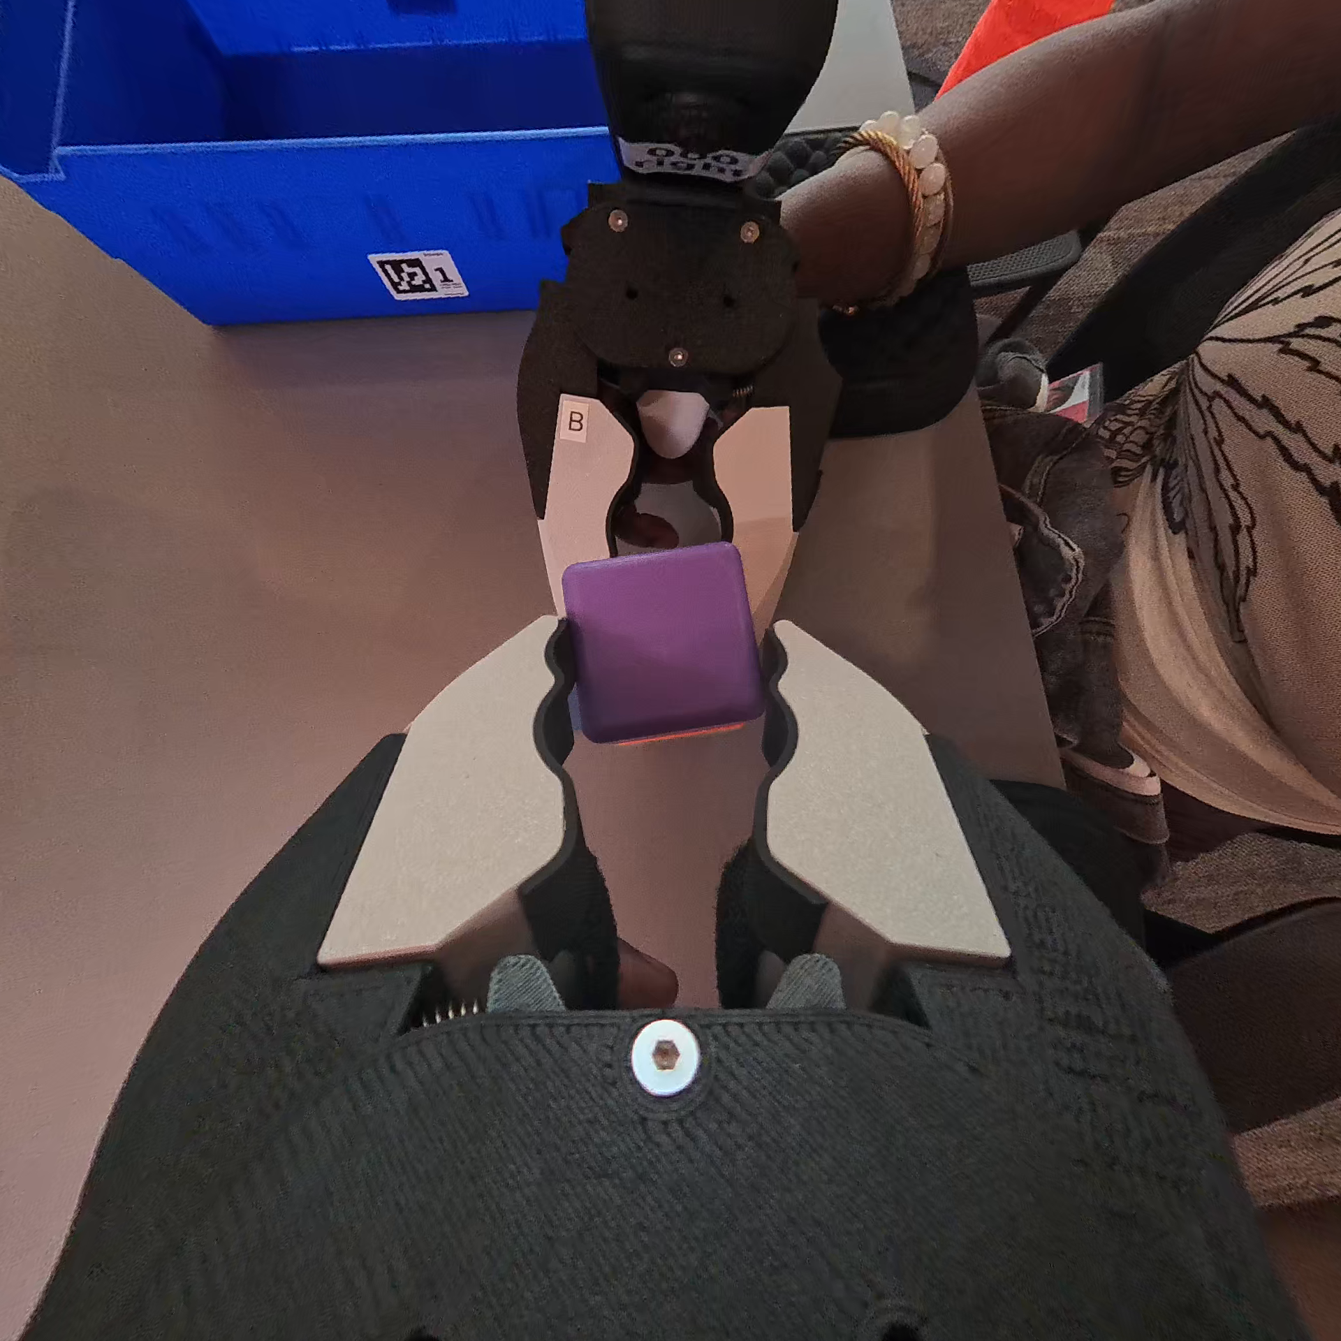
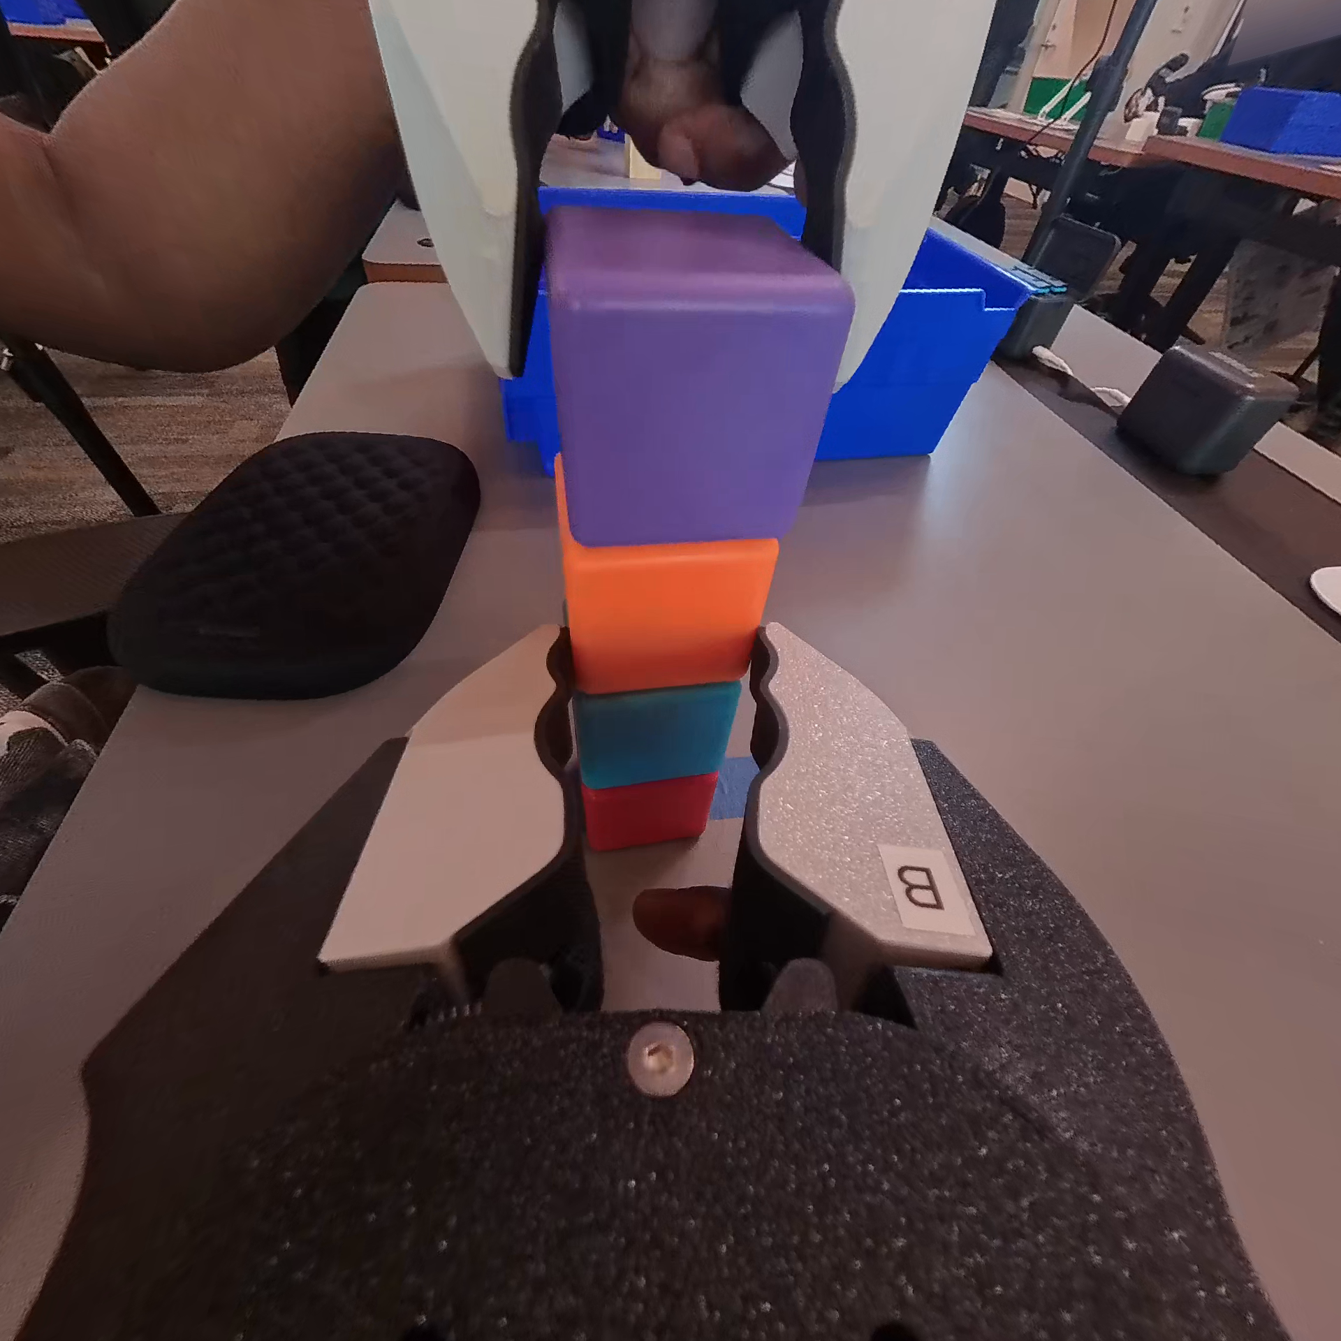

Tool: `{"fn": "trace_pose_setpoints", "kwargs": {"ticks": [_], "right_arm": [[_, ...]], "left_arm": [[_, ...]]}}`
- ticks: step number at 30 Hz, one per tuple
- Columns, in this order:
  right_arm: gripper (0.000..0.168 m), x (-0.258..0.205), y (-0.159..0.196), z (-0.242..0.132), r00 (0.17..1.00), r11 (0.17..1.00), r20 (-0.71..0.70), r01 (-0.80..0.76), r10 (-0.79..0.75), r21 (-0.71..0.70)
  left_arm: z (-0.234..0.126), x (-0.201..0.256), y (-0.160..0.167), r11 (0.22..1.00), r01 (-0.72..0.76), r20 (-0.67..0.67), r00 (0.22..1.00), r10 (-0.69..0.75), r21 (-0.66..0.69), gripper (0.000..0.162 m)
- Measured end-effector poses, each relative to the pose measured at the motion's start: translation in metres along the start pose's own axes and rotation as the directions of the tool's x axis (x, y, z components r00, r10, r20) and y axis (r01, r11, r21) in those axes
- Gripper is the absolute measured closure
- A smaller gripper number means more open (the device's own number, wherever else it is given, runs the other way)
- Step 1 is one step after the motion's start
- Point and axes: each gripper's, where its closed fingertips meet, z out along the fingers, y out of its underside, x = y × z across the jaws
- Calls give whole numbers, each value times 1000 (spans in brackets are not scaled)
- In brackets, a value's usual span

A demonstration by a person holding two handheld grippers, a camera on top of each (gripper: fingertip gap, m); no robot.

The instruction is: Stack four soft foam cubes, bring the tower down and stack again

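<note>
Left tongs astride purple cube; blue bin interior unclear

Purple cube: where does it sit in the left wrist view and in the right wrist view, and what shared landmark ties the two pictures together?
Left wrist view: the purple cube is at centre, seen from above, between the left gripper's fingertips.
Right wrist view: the purple cube is upper centre, topping the tower, above the orange cube.
Shared landmark: the blue bin behind the tower.
</note>
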Motion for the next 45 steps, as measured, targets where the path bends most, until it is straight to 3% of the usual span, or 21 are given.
{"fn": "trace_pose_setpoints", "kwargs": {"ticks": [18, 19, 20, 22, 25, 30, 36, 37, 39, 45], "right_arm": [[121, -1, 0, -1, 1000, 1000, 4, 4, -4, 7], [118, -2, 0, -2, 1000, 1000, 16, 3, -3, 14], [104, -3, -1, -3, 1000, 1000, 23, -7, 6, 21], [80, -2, -5, -8, 999, 999, 29, -30, 28, 45], [63, -2, -22, -20, 999, 986, 30, -43, 38, 159], [47, 0, -47, -44, 998, 945, 17, -56, 53, 322], [37, 9, -54, -55, 998, 927, -67, 8, 19, 376], [36, 10, -54, -55, 997, 927, -72, 7, 22, 374], [35, 11, -49, -55, 997, 935, -70, -3, 30, 354], [41, 2, -12, -39, 999, 992, 3, -46, 45, 118]], "left_arm": [[1, 1, -1, 1000, -26, 13, 1000, 26, -2, 111], [3, 0, 0, 999, -34, 42, 999, 35, -2, 95], [3, -2, -1, 999, -47, 75, 996, 45, 17, 73], [1, -3, -9, 988, -100, 147, 986, 83, 115, 50], [-11, -3, -24, 936, -158, 281, 958, 67, 315, 18], [-33, 11, -27, 762, -155, 311, 948, -64, 629, 17], [-42, 8, -4, 576, -171, 321, 932, -168, 799, 17], [-38, 9, 0, 578, -158, 306, 937, -167, 800, 17], [-23, 9, 11, 659, -113, 282, 947, -156, 743, 17], [36, 16, 53, 906, -19, 220, 972, -82, 423, 17]]}}
